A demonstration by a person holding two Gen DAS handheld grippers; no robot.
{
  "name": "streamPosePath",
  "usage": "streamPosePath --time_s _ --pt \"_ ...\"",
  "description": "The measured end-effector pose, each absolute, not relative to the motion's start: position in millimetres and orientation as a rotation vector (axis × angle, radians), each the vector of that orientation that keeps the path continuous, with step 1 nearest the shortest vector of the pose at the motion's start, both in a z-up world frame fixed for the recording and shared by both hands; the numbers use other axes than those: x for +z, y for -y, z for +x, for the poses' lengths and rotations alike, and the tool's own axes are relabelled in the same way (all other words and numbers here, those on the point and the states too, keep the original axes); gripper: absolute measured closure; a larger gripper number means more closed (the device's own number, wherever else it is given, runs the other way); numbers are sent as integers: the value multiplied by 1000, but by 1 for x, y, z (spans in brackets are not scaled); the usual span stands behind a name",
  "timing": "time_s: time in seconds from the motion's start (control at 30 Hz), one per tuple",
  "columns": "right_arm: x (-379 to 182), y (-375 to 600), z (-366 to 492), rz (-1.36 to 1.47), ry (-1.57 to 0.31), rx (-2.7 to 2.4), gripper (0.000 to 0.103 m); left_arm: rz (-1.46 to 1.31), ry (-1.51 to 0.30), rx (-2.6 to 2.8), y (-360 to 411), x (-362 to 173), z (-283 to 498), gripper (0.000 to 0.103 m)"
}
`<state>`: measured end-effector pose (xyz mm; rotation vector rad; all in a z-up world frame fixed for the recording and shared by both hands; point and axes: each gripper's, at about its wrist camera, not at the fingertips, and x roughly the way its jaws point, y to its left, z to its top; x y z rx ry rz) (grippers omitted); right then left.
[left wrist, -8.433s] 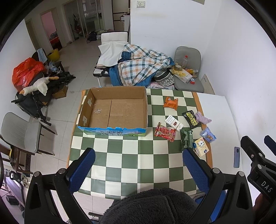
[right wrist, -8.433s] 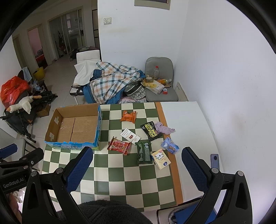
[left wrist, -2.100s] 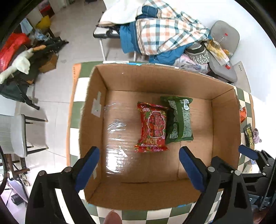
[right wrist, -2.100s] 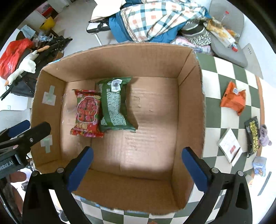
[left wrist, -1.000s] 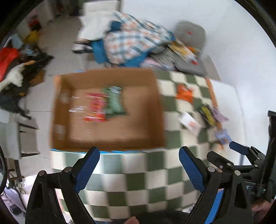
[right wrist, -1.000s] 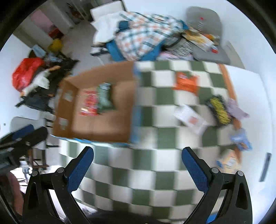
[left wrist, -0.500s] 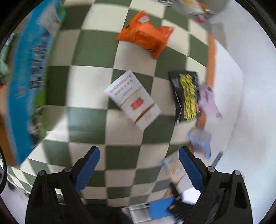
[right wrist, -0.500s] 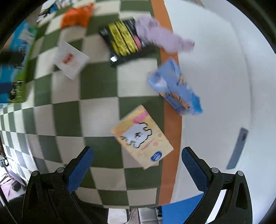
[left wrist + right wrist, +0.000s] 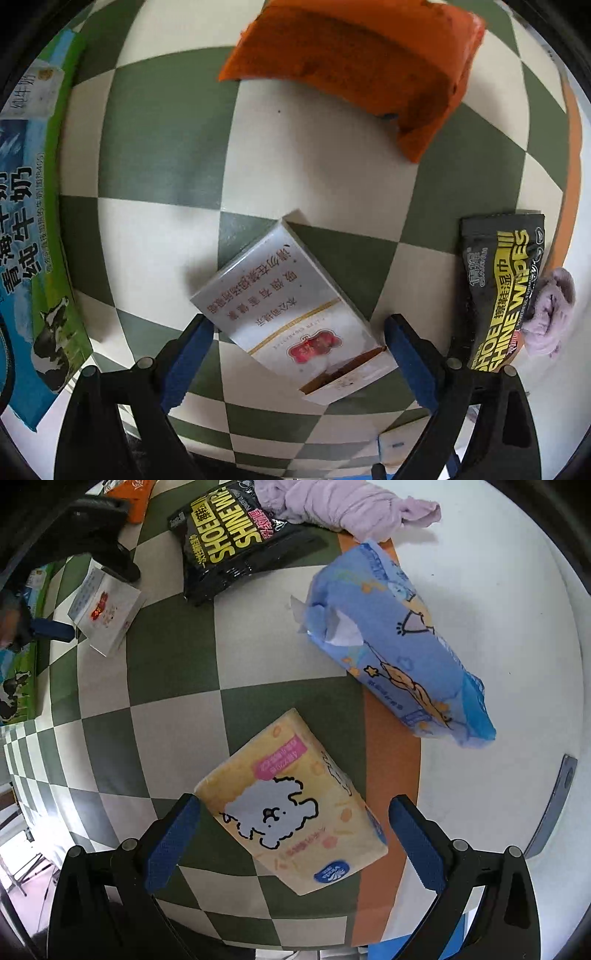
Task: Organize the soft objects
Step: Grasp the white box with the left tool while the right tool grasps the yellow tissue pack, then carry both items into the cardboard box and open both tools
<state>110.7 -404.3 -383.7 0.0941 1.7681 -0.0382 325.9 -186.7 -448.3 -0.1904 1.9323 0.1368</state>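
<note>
Four blue fingers (image 9: 188,354), two tissue packs (image 9: 291,812)

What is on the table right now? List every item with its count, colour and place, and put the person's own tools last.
White pack: 1, white with red emblem, between the left jaws, not gripped.
Orange packet: 1, orange, beyond the white pack.
Shoe wipes pack: 1, black and yellow, near the cloth's orange border.
Purple cloth: 1, lilac, partly on the wipes pack.
Blue tissue pack: 1, blue, across the orange border.
Yellow tissue pack: 1, pale yellow, between the right jaws, not gripped.
Printed box: 1, blue and green side, at the far left.
Grey flat object: 1, on the white surface at the right edge.
Checked tablecloth: 1, green and cream.
Left gripper: open.
Right gripper: open.
</note>
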Motion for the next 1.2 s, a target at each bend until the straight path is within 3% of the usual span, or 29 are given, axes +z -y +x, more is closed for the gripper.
streamPosePath --time_s 0.2,0.3,0.4,0.43,0.5,0.63,0.93,1.2 --pt "-387 413 107 28 -1799 3 0 0 -1898 21 187 -448 299 9" --pt "-391 415 100 4 -1824 20 0 15 -1865 -11 184 -447 289 15" --pt "-396 419 95 27 -1838 23 0 52 -1825 -41 190 -440 284 37" --pt "-397 420 94 41 -1838 23 0 71 -1810 -56 193 -437 282 50" --pt "-399 424 95 67 -1837 13 4 119 -1789 -71 200 -437 280 49" --pt "-401 428 95 46 -1838 -39 25 131 -1761 -82 202 -437 272 50" --pt "-385 420 74 145 -1804 -79 32 171 -1681 -112 210 -396 250 50" --pt "-326 408 78 333 -1711 -50 34 82 -1572 -226 190 -330 211 50"
